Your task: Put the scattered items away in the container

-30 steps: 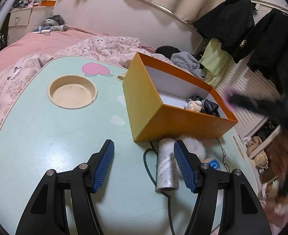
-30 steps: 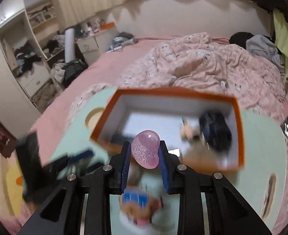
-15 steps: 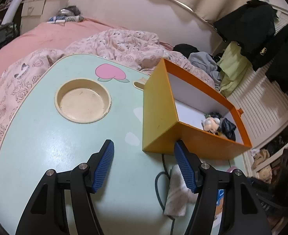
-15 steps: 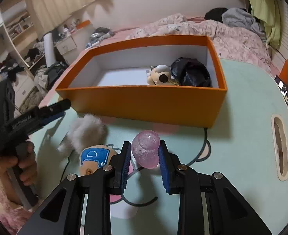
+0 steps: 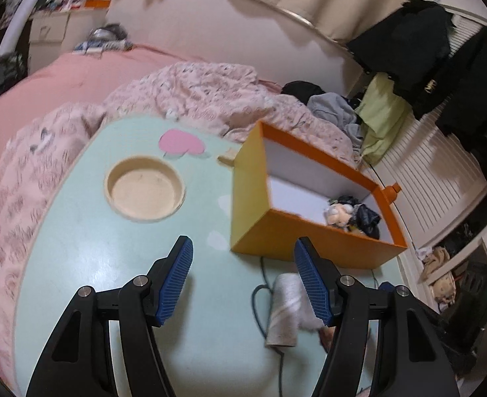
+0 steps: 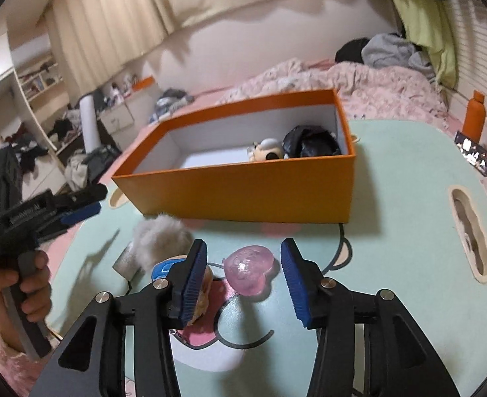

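Lettering runs along the black body of the left gripper [image 6: 78,213] in the right wrist view, but it blurs beyond reading. Embossed marks on the pink heart [image 6: 250,269] are equally illegible.

Your mint table [image 6: 392,172] carries the orange box [image 6: 243,188], pink heart [image 6: 251,273], fluffy toy [image 6: 159,240], grey roll [image 5: 283,314]
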